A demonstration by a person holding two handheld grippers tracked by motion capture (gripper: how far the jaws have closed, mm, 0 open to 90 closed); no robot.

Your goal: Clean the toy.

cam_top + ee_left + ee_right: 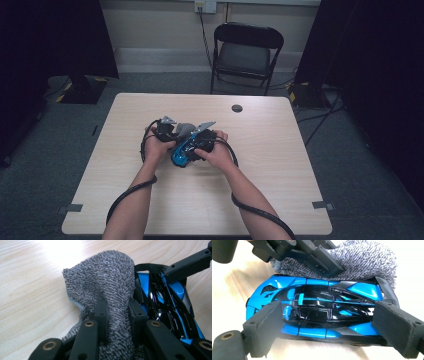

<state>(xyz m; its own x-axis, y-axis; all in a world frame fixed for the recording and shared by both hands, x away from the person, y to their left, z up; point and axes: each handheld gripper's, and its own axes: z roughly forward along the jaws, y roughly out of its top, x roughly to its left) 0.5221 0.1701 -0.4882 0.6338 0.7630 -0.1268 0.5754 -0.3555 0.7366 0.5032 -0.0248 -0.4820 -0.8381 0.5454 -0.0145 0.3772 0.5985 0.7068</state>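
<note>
A blue and black toy car (pixel 317 307) lies on the wooden table (pixel 260 165), held lengthwise by my right gripper (pixel 330 325). One pad presses its nose and the other its tail. My left gripper (pixel 117 306) is shut on a bunched grey terry cloth (pixel 105 277), which rests against the side of the car (pixel 172 305). In the high view both hands meet at the table's middle: the left gripper (pixel 170 131) with the cloth (pixel 185 129), the right gripper (pixel 197 142) with the car (pixel 180 155). In the right gripper view the cloth (pixel 367 260) lies behind the car.
A black folding chair (pixel 247 50) stands beyond the far edge of the table. A small round cable hole (pixel 237 108) sits near that edge. Cables trail from both grippers along the forearms. Dark curtains hang at left and right.
</note>
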